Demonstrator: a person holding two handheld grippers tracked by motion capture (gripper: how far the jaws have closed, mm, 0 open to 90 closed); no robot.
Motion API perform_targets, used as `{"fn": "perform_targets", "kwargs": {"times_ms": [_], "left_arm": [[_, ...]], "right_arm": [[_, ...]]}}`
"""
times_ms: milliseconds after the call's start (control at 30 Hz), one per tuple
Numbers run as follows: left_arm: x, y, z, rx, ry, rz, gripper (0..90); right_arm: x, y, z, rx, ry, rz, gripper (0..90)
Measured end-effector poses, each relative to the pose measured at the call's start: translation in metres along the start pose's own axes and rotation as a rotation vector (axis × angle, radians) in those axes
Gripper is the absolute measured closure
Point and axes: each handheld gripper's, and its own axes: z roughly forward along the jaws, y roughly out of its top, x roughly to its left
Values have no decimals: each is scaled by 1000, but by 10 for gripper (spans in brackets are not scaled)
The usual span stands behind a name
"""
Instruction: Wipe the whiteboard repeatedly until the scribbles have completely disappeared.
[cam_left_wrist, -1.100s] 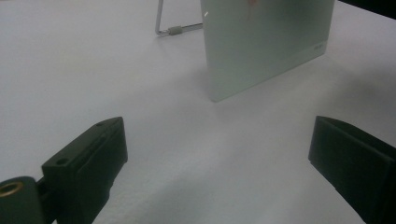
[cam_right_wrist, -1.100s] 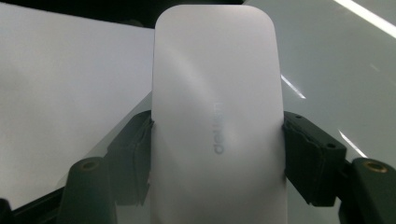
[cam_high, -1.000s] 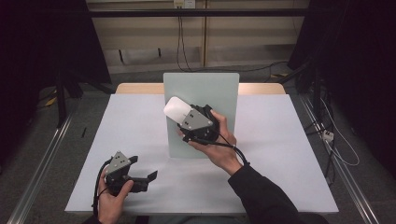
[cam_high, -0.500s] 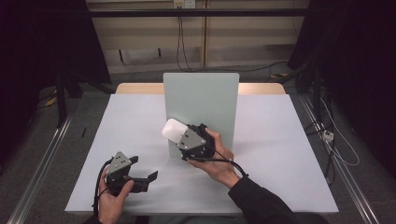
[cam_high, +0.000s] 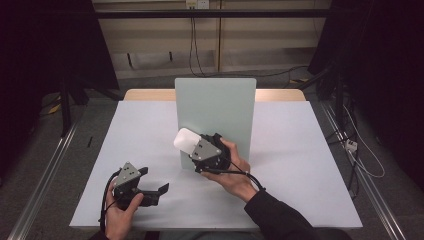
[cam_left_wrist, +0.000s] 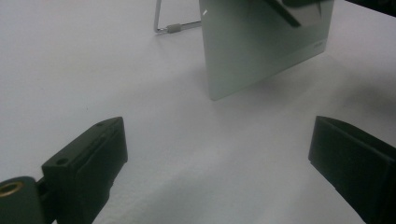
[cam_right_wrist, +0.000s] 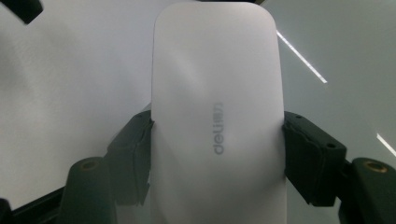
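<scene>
In the high view the left gripper (cam_high: 150, 192) sits low over the near left part of the white table (cam_high: 300, 150), its jaws spread wide with nothing between them. The left gripper view adds what stands beyond those fingers (cam_left_wrist: 88, 158): bare tabletop between them, then the pale green board (cam_left_wrist: 261, 51) upright, its lower near corner on the table and a wire stand leg (cam_left_wrist: 168, 28) behind it.

Farther right, the right gripper (cam_high: 192, 145) pinches a white eraser (cam_high: 186, 141) by its two long sides, just in front of the board's lower left part (cam_high: 215, 110). The right gripper view shows the grey "deli" lettering on the eraser's broad face (cam_right_wrist: 217, 93) and both pads (cam_right_wrist: 135, 154) pressed into its flanks. The eraser's long axis runs straight out ahead of the fingers, rounded end foremost; from above it points up and to the left. Whether it touches the board cannot be told. Open table lies left of those fingertips and right of the board.
</scene>
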Motion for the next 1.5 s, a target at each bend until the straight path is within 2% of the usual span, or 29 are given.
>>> {"fn": "perform_targets", "kwargs": {"times_ms": [167,333,400,500,600,633,900,933,1000,1200,1500], "left_arm": [[0,0,0,-1,1,-4,44],[1,0,0,1,0,-1,44],[0,0,-1,-3,2,-6,44],[0,0,0,1,1,-2,44],[0,0,0,0,-1,0,44],[0,0,0,-2,-1,-1,44],[0,0,0,0,1,-1,44],[1,0,-1,12,5,10,44],[1,0,-1,10,4,10,44],[1,0,-1,11,4,8,44],[1,0,-1,11,5,10,44]], "right_arm": [[-19,14,-7,-31,-59,21,314],[-31,22,-11,-51,-85,36,314],[-28,21,-10,-49,-89,29,314],[-20,16,-7,-35,-69,16,314],[-7,6,-2,-21,-31,12,314],[-7,6,-2,-21,-31,12,314],[23,-14,10,40,59,-21,314],[26,-16,11,48,67,-30,315],[30,-20,13,56,86,-25,314],[32,-25,12,69,100,-35,314],[15,-22,1,39,52,-2,314]]}}
